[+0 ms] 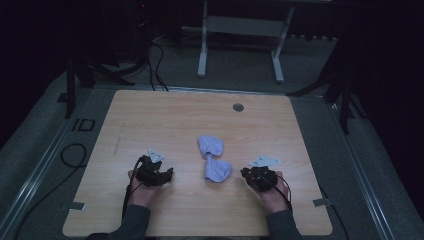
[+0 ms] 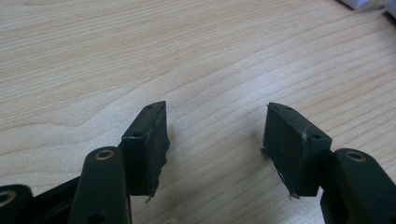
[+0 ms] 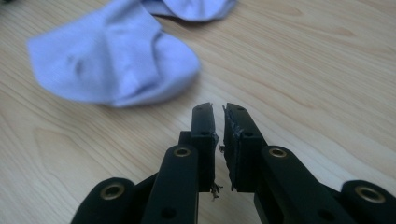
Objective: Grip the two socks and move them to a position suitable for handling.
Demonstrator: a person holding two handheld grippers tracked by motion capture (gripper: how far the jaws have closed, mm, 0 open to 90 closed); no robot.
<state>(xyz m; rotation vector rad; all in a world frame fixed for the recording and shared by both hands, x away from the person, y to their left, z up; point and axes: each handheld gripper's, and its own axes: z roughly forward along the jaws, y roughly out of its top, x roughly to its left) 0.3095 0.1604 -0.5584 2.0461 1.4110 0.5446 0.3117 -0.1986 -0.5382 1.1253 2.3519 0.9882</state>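
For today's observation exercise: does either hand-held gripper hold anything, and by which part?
Nothing is held. The left hand-held gripper is open, the right hand-held gripper shut and empty beside the socks.

On the dark grey floor mat left of the light wooden table, two large black characters reading "ID" are marked. No other text, label, brand or number can be read anywhere.
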